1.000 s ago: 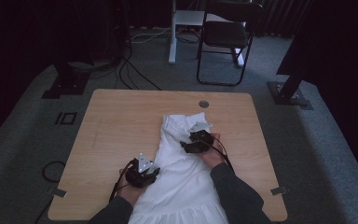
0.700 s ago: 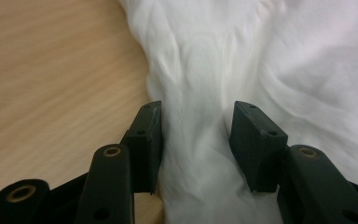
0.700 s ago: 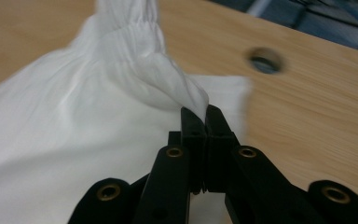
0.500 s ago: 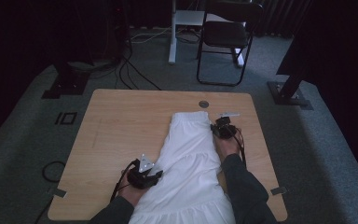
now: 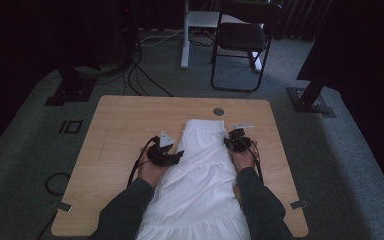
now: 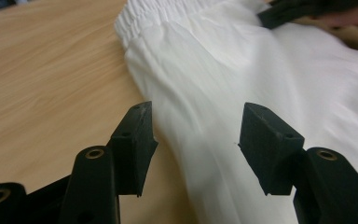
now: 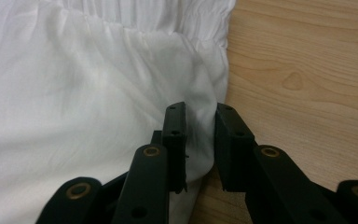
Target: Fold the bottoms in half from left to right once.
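Wooden table [image 5: 120, 130]: white skirt [image 5: 200, 170] edge pinched by right hand-held gripper [image 7: 200, 121]; left hand-held gripper [image 6: 196, 126] spread, opening.

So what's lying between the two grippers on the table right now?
The white skirt lies flat between the left gripper and the right gripper, as the high view shows.

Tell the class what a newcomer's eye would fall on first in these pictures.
First comes the white skirt, spread flat down the middle of the wooden table, its gathered waistband at the far end. Next come the two black grippers at its edges near the waistband: the left gripper has its jaws apart over the cloth's edge, while the right gripper has a fold of the edge between its narrowly parted jaws. Behind the table stands a dark folding chair.
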{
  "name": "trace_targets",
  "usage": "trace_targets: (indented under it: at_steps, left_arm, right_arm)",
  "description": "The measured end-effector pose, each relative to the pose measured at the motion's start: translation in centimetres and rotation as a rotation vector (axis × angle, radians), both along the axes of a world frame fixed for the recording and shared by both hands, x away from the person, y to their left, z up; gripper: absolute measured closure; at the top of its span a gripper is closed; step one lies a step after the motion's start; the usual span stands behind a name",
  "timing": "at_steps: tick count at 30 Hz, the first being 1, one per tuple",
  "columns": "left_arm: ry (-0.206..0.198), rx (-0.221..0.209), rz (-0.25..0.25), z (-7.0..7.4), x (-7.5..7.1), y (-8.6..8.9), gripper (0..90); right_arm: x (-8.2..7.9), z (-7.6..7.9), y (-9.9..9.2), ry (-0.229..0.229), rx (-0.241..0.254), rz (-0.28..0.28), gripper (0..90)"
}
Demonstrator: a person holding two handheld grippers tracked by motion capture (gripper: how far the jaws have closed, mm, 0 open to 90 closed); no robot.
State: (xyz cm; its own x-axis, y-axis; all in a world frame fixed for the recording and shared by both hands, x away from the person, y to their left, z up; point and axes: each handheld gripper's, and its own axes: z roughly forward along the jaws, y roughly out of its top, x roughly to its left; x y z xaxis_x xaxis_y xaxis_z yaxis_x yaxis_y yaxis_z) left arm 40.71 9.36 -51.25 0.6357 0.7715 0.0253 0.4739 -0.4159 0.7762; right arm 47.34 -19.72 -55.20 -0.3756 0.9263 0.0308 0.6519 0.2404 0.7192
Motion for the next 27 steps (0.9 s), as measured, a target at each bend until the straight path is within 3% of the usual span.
trace_targets:
  at_steps: [1, 2, 4, 5, 7, 8, 10, 11, 12, 13, 14, 15, 17, 20, 21, 22, 23, 25, 26, 27]
  left_arm:
    - [0.015, 0.014, 0.003, -0.6, 1.0, -0.7, 45.6]
    - [0.015, 0.014, 0.003, -0.6, 1.0, -0.7, 45.9]
    - [0.062, 0.036, 0.024, -1.9, 2.5, -1.7, 48.4]
    - [0.094, 0.07, 0.039, -3.3, 3.0, -2.4, 50.6]
    - [0.095, 0.056, 0.033, -3.7, 2.9, -2.5, 54.3]
    - [0.099, 0.031, 0.037, -3.8, 2.6, -2.5, 54.3]
    - [0.103, 0.031, 0.05, -3.8, 1.9, -2.3, 54.8]
    - [0.098, 0.03, 0.042, -3.9, 0.8, -2.0, 54.7]
    - [0.098, 0.03, 0.042, -3.9, 0.8, -2.0, 54.7]
    - [0.09, 0.026, 0.026, -4.0, -0.8, -1.6, 54.7]
    - [0.09, 0.026, 0.026, -4.0, -0.8, -1.6, 54.7]
    - [0.088, 0.026, 0.019, -4.1, -1.7, -1.4, 54.7]
    - [0.086, 0.028, 0.003, -4.2, -3.7, -1.0, 54.7]
    - [0.077, 0.027, -0.024, -4.3, -5.8, -0.6, 54.4]
    - [0.072, 0.023, -0.024, -4.4, -6.2, -0.5, 54.2]
    - [0.072, 0.023, -0.024, -4.4, -6.2, -0.5, 54.0]
    - [0.073, 0.02, -0.02, -4.4, -6.2, -0.5, 54.0]
    - [0.071, 0.025, -0.013, -4.4, -6.1, -0.6, 51.1]
    - [0.071, 0.025, -0.013, -4.4, -6.1, -0.6, 50.2]
    - [0.07, 0.025, -0.011, -4.4, -6.0, -0.6, 49.5]
  right_arm:
    - [0.0, 0.0, 0.0, -0.001, 0.002, 0.001, 76.1]
    - [0.0, 0.0, 0.0, -0.001, 0.002, 0.001, 76.1]
    - [-0.1, -0.1, 0.0, -0.005, 0.005, 0.006, 77.9]
    - [-0.1, -0.1, 0.0, -0.008, 0.005, 0.009, 78.5]
    - [-0.2, -0.1, 0.0, -0.011, 0.008, 0.011, 79.2]
    - [-0.4, -0.2, 0.0, -0.012, 0.013, 0.01, 79.7]
    - [-0.9, -0.3, 0.0, -0.014, 0.026, 0.009, 80.4]
    - [-1.8, -0.3, 0.2, -0.02, 0.015, 0.03, 80.6]
    - [-1.8, -0.3, 0.2, -0.02, 0.015, 0.03, 80.6]
    - [-3.0, -0.3, 0.4, -0.019, 0.009, 0.049, 80.6]
    - [-3.0, -0.3, 0.4, -0.019, 0.009, 0.049, 80.6]
    - [-4.4, -0.3, 0.4, -0.012, 0.005, 0.075, 80.6]
    - [-5.1, -0.2, 0.4, -0.002, 0.006, 0.09, 79.7]
    - [-6.5, 0.4, 0.3, 0.048, -0.029, 0.12, 65.4]
    - [-6.7, 1.2, -0.1, -0.009, -0.017, 0.099, 51.4]
    - [-6.6, 1.7, -0.2, -0.043, 0.0, 0.088, 47.8]
    - [-6.6, 1.7, -0.2, -0.043, 0.0, 0.088, 47.8]
    - [-5.7, 2.8, 0.2, -0.083, 0.057, 0.11, 42.4]
    - [-5.7, 2.8, 0.2, -0.083, 0.057, 0.11, 42.4]
    - [-4.9, 2.7, 1.1, -0.085, 0.031, 0.154, 40.4]
